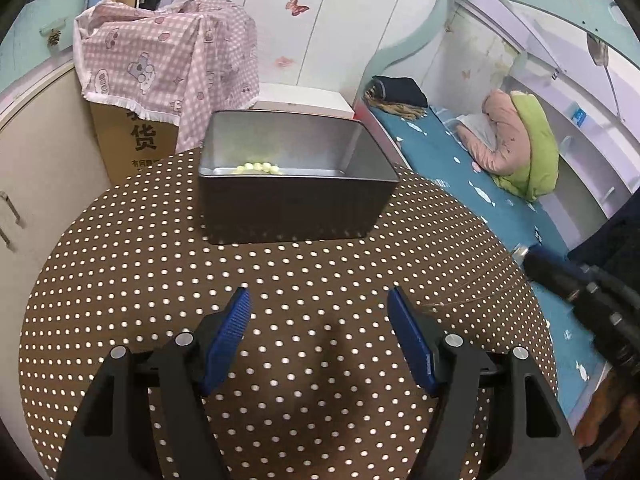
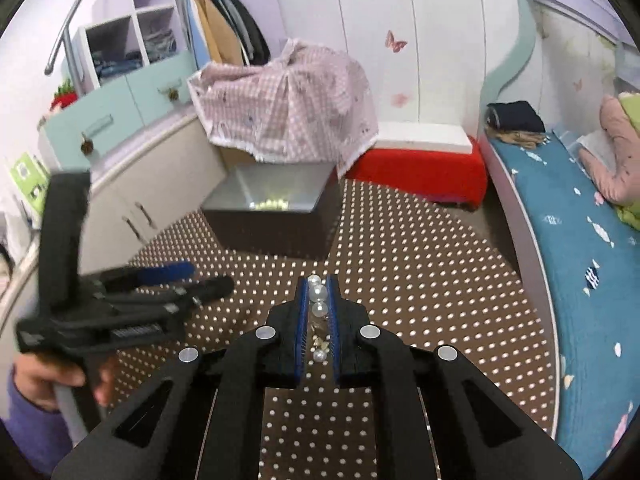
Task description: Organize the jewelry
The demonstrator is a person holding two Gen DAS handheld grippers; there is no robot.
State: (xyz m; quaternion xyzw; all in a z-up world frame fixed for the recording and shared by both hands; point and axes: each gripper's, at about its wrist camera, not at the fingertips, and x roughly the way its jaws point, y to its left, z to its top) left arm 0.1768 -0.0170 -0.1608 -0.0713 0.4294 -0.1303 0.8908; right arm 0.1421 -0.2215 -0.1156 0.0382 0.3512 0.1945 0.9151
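Tin [image 1: 292, 200] on dotted table [image 1: 160, 280], yellow-green beads [image 1: 258, 168] inside.
Beads lie on tin floor by its near wall; rest of tin looks bare. Right gripper [image 2: 319, 280] clamped on pearl strand [image 2: 319, 300], in front of tin, above table. Left gripper [image 1: 320, 300] fingers spread, nothing between, also in front of tin.

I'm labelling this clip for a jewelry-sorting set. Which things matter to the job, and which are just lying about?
Job: pearl strand clamped in right gripper; metal tin; yellow-green beads inside it; open left gripper.

Lying about: checked cloth, cardboard box, folded clothes.
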